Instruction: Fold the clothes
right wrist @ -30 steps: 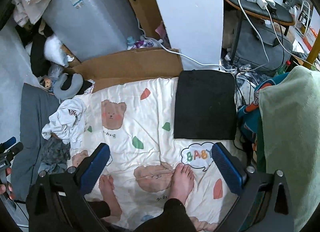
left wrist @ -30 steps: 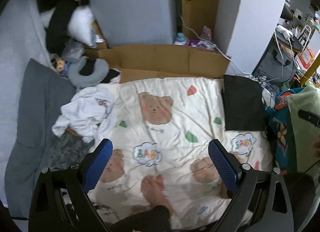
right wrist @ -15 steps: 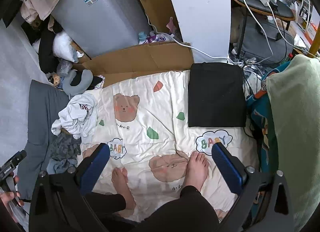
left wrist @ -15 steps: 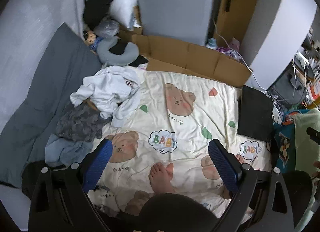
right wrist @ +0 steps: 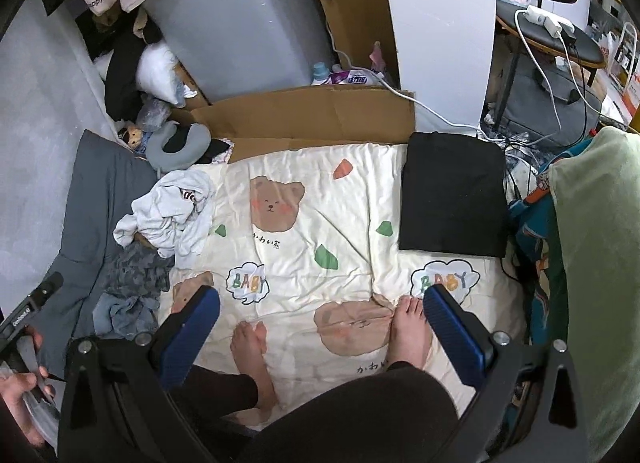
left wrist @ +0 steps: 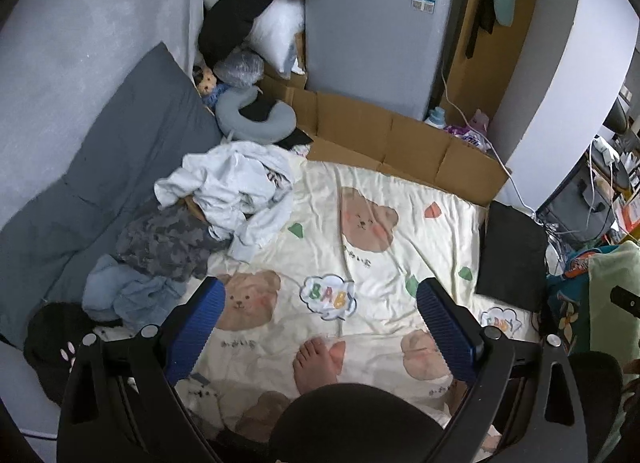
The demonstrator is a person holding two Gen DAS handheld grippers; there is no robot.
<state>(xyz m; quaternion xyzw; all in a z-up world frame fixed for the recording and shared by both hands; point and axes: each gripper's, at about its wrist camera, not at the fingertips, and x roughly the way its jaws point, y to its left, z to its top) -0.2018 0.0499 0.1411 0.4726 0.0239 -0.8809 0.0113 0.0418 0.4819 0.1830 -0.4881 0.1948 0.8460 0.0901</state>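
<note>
A crumpled white garment (left wrist: 236,191) (right wrist: 168,215) lies at the left edge of the cream bear-print blanket (left wrist: 384,263) (right wrist: 320,223), on top of a grey camouflage garment (left wrist: 164,243) (right wrist: 136,267) and a pale blue one (left wrist: 124,295) (right wrist: 116,311). A folded black garment (left wrist: 512,255) (right wrist: 452,195) rests flat at the blanket's right side. My left gripper (left wrist: 320,299) hangs high over the blanket, open and empty. My right gripper (right wrist: 320,311) is also open and empty, above the person's bare feet (right wrist: 408,331).
A grey cushion (left wrist: 100,183) borders the left. A cardboard sheet (left wrist: 400,139), a grey appliance (left wrist: 372,23), a neck pillow (left wrist: 252,119) and a white pillar (right wrist: 440,31) stand at the back. Cables, a bag and a green blanket (right wrist: 596,263) crowd the right.
My left gripper has swung leftward and up, bringing the heap of loose clothes and the grey cushion more into view. The right gripper has risen slightly. Both stay open.
</note>
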